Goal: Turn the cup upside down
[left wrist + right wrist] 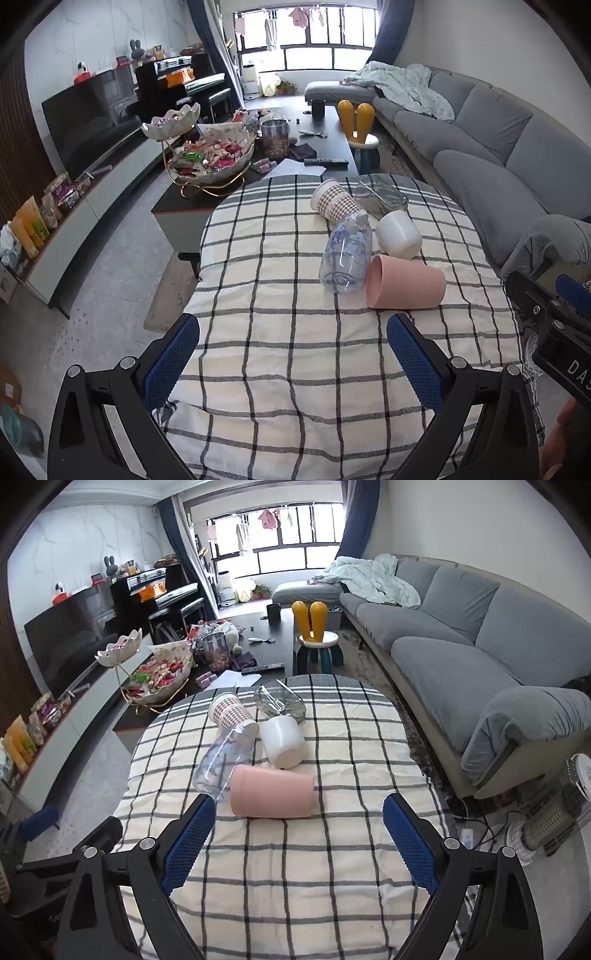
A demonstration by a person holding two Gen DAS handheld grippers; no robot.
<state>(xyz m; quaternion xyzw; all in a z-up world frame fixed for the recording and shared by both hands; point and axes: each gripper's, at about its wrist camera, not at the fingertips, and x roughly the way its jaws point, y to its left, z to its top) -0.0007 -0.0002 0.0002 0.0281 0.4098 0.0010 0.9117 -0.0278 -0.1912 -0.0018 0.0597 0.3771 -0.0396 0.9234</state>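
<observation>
Several cups lie on their sides on the checked tablecloth [288,280]: a pink cup [406,282] [273,792], a clear plastic cup [345,254] [221,762], a white cup [399,234] [282,746], a checked paper cup [334,201] [232,712] and a glass cup [384,197] [280,701]. My left gripper [293,354] is open and empty, short of the pink cup. My right gripper [299,834] is open and empty, just before the pink cup. The right gripper's body shows at the right edge of the left wrist view [554,325].
A dark coffee table [332,147] with a snack bowl stand [207,158] stands beyond the covered table. A grey sofa [461,646] runs along the right. A yellow-backed stool [314,627] stands between them. A TV unit [92,199] lines the left wall.
</observation>
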